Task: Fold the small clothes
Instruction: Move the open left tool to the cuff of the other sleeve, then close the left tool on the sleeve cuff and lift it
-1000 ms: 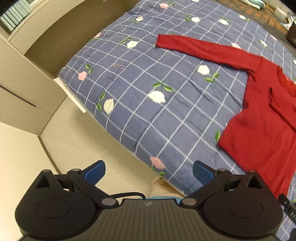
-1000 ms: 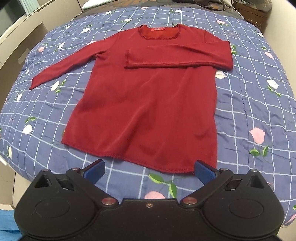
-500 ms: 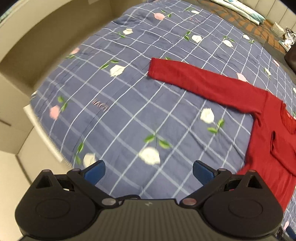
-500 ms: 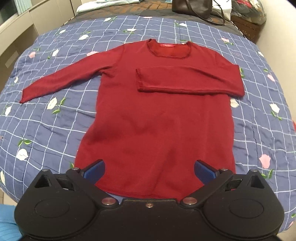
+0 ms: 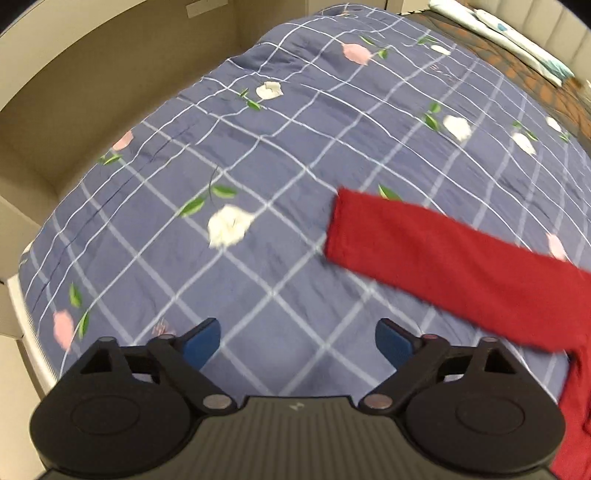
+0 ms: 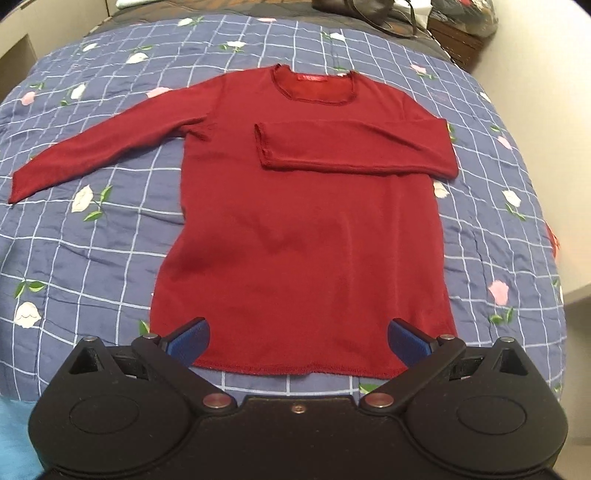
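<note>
Behind the red sweater (image 6: 303, 221), a dark handbag (image 6: 354, 7) lies on the quilt (image 6: 92, 240).

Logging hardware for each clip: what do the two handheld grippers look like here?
Both look alike: a black body with two round discs, black linkage arms with silver pivot pins, and jaws tipped with blue pads. The left gripper has a ribbed grey centre plate with a small white mark; the right gripper has a smooth black centre with one small screw. No cables, hands or sleeves show.

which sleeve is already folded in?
The sleeve on the image-right: it lies across the chest. The other sleeve lies stretched out on the quilt.
</note>
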Demonstrator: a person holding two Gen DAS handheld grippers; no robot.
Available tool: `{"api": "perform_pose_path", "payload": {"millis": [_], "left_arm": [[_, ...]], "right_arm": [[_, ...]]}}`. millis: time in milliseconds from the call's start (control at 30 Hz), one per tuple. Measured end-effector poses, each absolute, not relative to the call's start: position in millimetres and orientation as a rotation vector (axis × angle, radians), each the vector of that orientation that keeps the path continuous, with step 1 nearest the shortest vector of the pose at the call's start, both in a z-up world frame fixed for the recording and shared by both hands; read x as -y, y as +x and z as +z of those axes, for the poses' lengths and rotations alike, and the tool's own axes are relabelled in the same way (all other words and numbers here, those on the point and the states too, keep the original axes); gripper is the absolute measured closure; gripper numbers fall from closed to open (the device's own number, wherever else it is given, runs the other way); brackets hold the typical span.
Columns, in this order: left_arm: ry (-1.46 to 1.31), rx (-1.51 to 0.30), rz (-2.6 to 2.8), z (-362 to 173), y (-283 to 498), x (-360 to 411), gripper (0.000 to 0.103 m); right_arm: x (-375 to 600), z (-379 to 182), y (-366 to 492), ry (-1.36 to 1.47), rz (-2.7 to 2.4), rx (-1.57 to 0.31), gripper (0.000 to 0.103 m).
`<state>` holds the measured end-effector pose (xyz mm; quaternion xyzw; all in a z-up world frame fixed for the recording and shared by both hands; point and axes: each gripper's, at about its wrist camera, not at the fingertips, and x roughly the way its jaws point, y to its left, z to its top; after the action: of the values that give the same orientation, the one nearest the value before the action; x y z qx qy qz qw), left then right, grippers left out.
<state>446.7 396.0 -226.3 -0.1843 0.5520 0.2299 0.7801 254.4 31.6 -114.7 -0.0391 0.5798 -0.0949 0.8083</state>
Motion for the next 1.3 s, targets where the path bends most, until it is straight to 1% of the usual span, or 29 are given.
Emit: {"api": "perform_pose_path", "payload": {"millis": [100,233,333,433,500,533,600,633,767,867,1100,1233,1267,1300], "left_arm": [[-0.404,-1.186,0.505,-244,467,-408,0.019],[-0.468,-1.209,0.511,-264,484,-423,0.021],[-0.515,-1.217,0.489,-276,492,-431,0.025],[-0.542,-1.236,0.453,-286,499,-434,0.033],[-0.558,-1.257,0.437,-292,504,-434,0.041],[-0.569,-1.270,0.430,-296,506,-435,0.042],[-0.600,-1.289,0.441,-302,510,-437,0.049],[-0.621,-1.295,0.453,-305,511,-438,0.050],[-0.707,-1.289,0.478,-309,512,-447,0.052],[-0.754,-1.276,0.468,-310,514,-451,0.056],[-0.947,-1.248,0.501,-321,514,-465,0.056],[-0.972,-1.243,0.517,-326,511,-467,0.057],[-0.969,-1.243,0.518,-325,511,-467,0.065],[-0.971,-1.243,0.513,-325,510,-466,0.078]], "right_arm": [[-36,-116,253,-0.090,-0.207,-1.263,0.001],[-39,-117,249,-0.101,-0.210,-1.295,0.001],[-36,-115,248,-0.103,-0.235,-1.303,0.001],[-33,-117,248,-0.095,-0.257,-1.315,0.001],[-33,-118,248,-0.096,-0.259,-1.325,0.001],[-34,-119,249,-0.098,-0.258,-1.328,0.001],[-36,-120,250,-0.104,-0.250,-1.332,0.001],[-37,-121,250,-0.109,-0.244,-1.335,0.001],[-41,-124,250,-0.131,-0.224,-1.347,0.001],[-39,-125,249,-0.130,-0.233,-1.350,0.001],[-32,-122,241,-0.127,-0.273,-1.350,0.001],[-30,-120,236,-0.129,-0.290,-1.347,0.001],[-29,-120,236,-0.127,-0.293,-1.346,0.001],[-29,-120,235,-0.127,-0.294,-1.346,0.001]]}}
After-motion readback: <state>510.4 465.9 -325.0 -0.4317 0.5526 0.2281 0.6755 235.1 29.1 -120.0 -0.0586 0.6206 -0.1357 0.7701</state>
